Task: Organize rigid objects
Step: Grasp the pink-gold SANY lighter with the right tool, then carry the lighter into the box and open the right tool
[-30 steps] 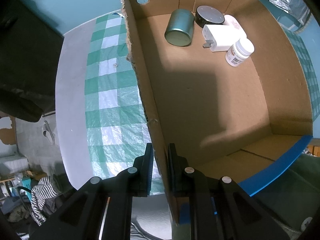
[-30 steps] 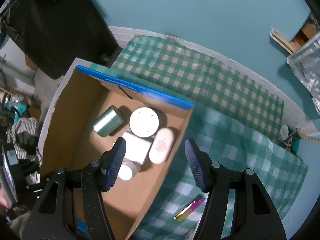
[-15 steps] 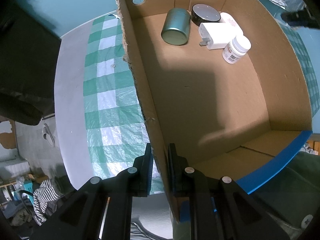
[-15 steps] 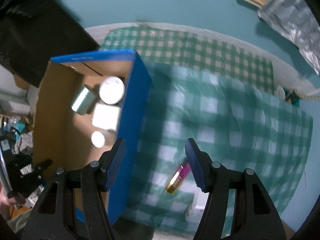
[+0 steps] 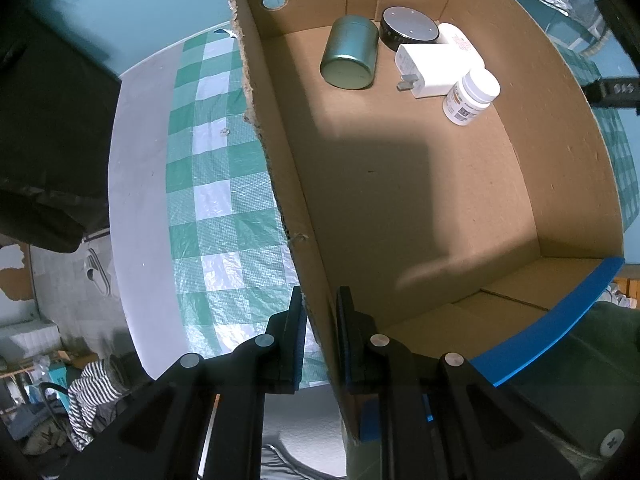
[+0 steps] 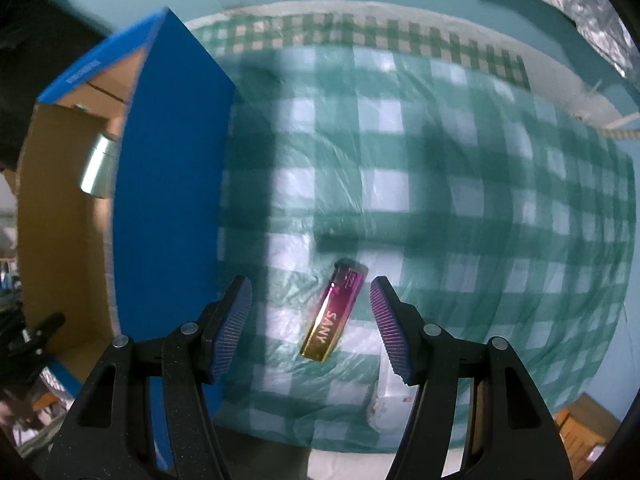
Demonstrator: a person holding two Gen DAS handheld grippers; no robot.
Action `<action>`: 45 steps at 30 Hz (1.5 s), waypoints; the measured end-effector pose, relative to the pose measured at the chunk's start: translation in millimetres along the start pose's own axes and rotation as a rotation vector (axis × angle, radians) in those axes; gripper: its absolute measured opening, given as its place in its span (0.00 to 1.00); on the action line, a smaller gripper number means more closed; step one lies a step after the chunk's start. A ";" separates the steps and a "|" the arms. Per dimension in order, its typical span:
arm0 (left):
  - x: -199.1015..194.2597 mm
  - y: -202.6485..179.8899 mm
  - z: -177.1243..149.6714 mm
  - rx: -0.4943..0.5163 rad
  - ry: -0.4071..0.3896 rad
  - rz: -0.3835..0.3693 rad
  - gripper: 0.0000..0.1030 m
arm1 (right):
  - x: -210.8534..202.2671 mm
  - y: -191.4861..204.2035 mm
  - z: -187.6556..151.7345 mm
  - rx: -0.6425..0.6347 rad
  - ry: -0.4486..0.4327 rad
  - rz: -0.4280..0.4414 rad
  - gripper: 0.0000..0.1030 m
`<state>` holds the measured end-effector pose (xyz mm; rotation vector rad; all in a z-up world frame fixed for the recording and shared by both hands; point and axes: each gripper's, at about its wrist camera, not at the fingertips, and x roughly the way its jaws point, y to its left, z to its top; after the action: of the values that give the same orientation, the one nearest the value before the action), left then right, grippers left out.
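Observation:
A cardboard box [image 5: 420,208] with blue outer faces stands on the checked cloth. My left gripper [image 5: 320,320] is shut on its near left wall. At the box's far end lie a green tin [image 5: 350,58], a black round speaker [image 5: 408,28], a white charger [image 5: 432,66], a white pill bottle [image 5: 470,96] and a white patterned case [image 5: 458,38]. In the right wrist view my right gripper [image 6: 310,316] hangs open above a pink and gold lighter [image 6: 334,314], which lies on the cloth between the fingers, untouched. The box [image 6: 168,184] stands to the left.
The green and white checked cloth [image 6: 460,208] covers a round white table [image 5: 136,200]; its edge runs close below the lighter. A dark chair or bag [image 5: 44,120] sits left of the table. Crinkled foil [image 6: 560,4] lies at the far right. Clutter covers the floor.
My right gripper swung from over the box to the right and sank toward the lighter, which now lies between its fingers. The left gripper kept its grip on the box wall.

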<state>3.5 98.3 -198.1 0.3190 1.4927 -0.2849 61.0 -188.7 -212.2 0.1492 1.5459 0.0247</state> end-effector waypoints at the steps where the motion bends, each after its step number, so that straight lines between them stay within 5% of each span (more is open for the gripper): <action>1: -0.1 0.1 0.2 0.000 0.000 0.000 0.15 | 6.0 -1.3 -1.7 0.010 0.010 -0.001 0.61; 11: 1.0 3.8 0.6 -0.002 0.002 -0.001 0.16 | 41.9 -4.2 -18.2 0.046 0.066 -0.017 0.60; 18: 1.9 3.8 -0.2 0.002 0.004 0.000 0.16 | 46.2 2.5 -25.8 -0.021 0.053 -0.085 0.29; 21: 1.9 3.8 -0.1 0.004 0.004 0.000 0.16 | 46.8 6.7 -29.2 -0.107 0.059 -0.097 0.25; 27: 1.9 3.2 -0.5 0.004 0.003 -0.002 0.16 | 49.6 20.0 -37.6 -0.260 0.063 -0.100 0.22; 45: 0.2 1.3 -2.0 0.011 -0.004 0.002 0.17 | 43.6 12.8 -30.8 -0.186 0.058 -0.066 0.22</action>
<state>2.2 100.3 -198.4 0.3287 1.4876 -0.2925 32.5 -168.8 -254.6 -0.0503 1.5970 0.1216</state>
